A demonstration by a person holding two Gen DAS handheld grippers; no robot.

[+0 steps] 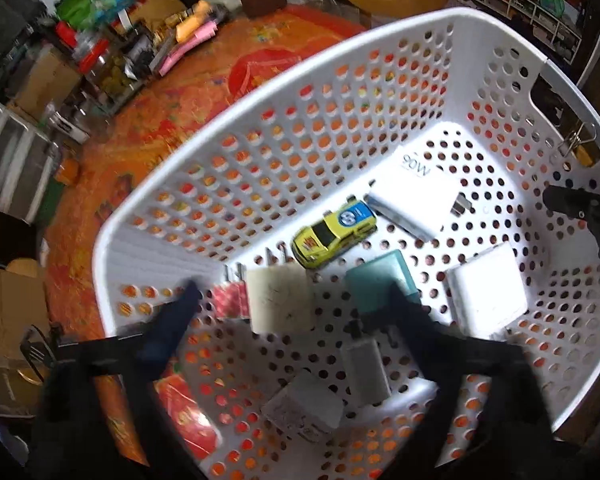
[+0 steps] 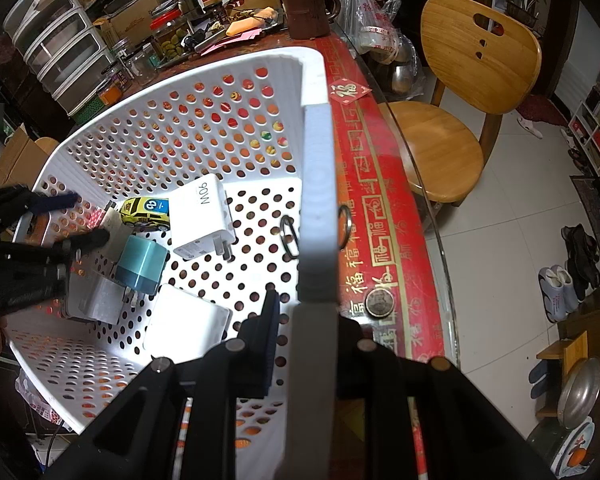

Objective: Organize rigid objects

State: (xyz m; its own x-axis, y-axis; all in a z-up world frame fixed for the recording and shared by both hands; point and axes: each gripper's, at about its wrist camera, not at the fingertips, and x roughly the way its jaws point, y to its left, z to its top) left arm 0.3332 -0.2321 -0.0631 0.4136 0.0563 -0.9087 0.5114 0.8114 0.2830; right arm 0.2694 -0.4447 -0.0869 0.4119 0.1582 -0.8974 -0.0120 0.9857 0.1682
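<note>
A white perforated basket (image 1: pixel 260 92) stands on the red table. In it lie a yellow toy car (image 1: pixel 332 234), a white 90W charger (image 1: pixel 414 192), a teal plug (image 1: pixel 384 280), a cream plug (image 1: pixel 280 298), a white square charger (image 1: pixel 486 286) and grey adapters (image 1: pixel 366 372). My left gripper (image 1: pixel 292 300) is open inside the basket, its fingers on either side of the cream plug and not holding it. My right gripper (image 2: pixel 308 312) is shut on the basket's rim (image 2: pixel 318 184), one finger (image 2: pixel 270 320) inside the wall. The car (image 2: pixel 144 210) and the 90W charger (image 2: pixel 202 214) also show in the right wrist view.
A binder clip (image 2: pixel 290 236) hangs on the basket wall. A coin (image 2: pixel 379 303) lies on the table edge. Jars, boxes, a brown mug (image 2: pixel 306 12) and plastic drawers (image 2: pixel 56 40) crowd the far side. A wooden chair (image 2: pixel 460 92) stands beside the table.
</note>
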